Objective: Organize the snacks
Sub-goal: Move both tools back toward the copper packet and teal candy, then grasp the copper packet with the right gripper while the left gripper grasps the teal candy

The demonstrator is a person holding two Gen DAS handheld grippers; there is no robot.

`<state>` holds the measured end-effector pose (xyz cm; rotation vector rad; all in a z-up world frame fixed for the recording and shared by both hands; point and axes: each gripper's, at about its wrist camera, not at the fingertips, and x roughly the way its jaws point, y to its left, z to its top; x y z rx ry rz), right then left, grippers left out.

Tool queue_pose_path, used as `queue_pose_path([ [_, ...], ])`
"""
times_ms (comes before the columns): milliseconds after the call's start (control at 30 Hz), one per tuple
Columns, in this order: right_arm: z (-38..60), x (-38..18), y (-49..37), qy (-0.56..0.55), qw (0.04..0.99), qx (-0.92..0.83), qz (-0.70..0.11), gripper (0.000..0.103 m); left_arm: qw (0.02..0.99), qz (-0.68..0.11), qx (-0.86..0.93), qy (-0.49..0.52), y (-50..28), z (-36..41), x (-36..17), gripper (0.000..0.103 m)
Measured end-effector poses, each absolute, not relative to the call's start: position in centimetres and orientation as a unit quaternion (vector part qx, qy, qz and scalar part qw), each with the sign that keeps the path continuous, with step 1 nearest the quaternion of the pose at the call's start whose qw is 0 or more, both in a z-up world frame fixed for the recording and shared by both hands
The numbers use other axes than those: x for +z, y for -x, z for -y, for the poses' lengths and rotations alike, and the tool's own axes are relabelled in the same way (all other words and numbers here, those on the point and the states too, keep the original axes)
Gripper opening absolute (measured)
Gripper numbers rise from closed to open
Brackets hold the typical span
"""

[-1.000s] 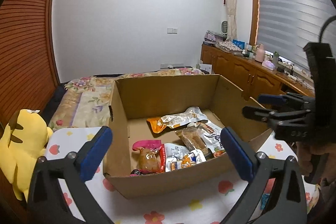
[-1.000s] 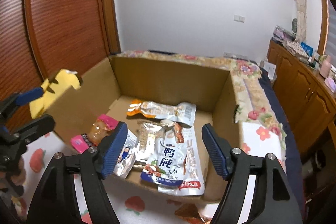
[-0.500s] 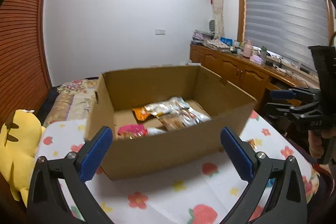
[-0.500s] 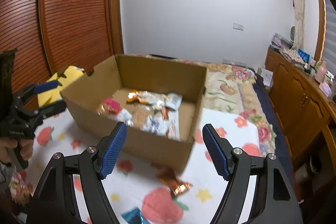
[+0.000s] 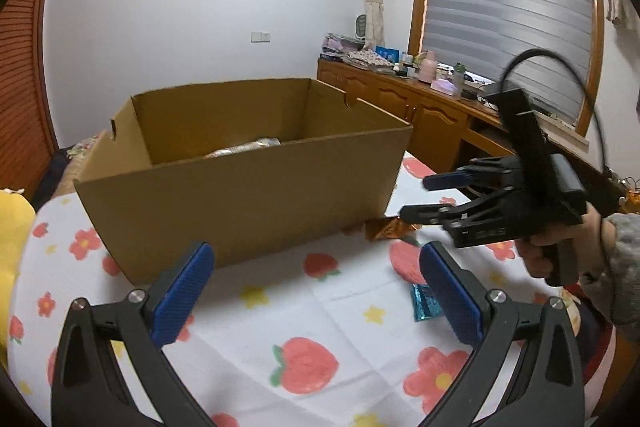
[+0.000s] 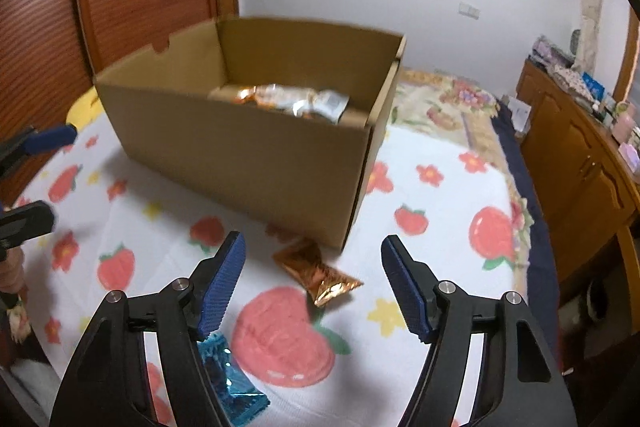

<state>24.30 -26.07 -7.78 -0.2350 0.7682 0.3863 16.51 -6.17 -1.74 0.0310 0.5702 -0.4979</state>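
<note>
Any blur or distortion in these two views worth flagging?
Right wrist view: motion blur softens the cardboard box and tablecloth; the orange wrapper stays readable. Left wrist view: sharper, though the right claw smears slightly. Both show fisheye bending and dark corners.

- A strawberry-and-flower tablecloth [image 5: 288, 311] is spread over the table.
- A yellow plush toy [image 5: 12, 227] is seen at its left edge.
- A wooden cabinet [image 5: 420, 115] is cluttered with small items.
- A window blind [image 5: 508, 7] is lowered.

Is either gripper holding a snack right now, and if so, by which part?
Nothing is held. The left gripper and right gripper are both open and empty; the orange foil snack packet lies untouched on the tablecloth.
</note>
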Motion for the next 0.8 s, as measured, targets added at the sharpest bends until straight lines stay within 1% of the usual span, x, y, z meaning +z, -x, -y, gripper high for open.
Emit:
queue_pose_path([
  [167, 26.2, -9.8, -25.8, 0.119, 0.887, 0.189, -0.404, 0.065, 0.921, -0.297, -0.251, -0.004, -16.4, 6.9, -2.6, 0.101],
  [333, 26.6, -11.4, -27.0, 0.123, 0.873, 0.192, -0.431, 0.054, 0.918, -0.305, -0.254, -0.01, -16.1, 7.7, -3.2, 0.101],
  [567, 26.7, -12.2, -27.2, 0.134, 0.867, 0.199, -0.436, 0.052, 0.909, -0.32, -0.267, -0.019, -16.1, 9.3, -4.1, 0.101],
  [600, 26.6, -12.2, -27.3, 0.134, 0.867, 0.202, -0.436, 0.05, 0.908, -0.322, -0.268, -0.02, -16.2, 9.4, -4.3, 0.101],
  [633, 26.6, -12.2, -27.3, 0.134, 0.867, 0.204, -0.435, 0.044, 0.906, -0.325, -0.27, -0.021, -16.1, 9.7, -4.4, 0.101],
  [700, 26.6, -12.1, -27.3, 0.133, 0.867, 0.208, -0.434, 0.039, 0.904, -0.329, -0.273, -0.024, -16.0, 10.2, -4.7, 0.101],
  [767, 26.7, -12.1, -27.2, 0.132, 0.868, 0.21, -0.431, 0.035, 0.901, -0.333, -0.276, -0.03, -15.9, 10.7, -4.9, 0.101],
  [800, 26.7, -12.0, -27.0, 0.132, 0.868, 0.212, -0.429, 0.029, 0.9, -0.334, -0.277, -0.032, -15.9, 10.9, -5.0, 0.101],
])
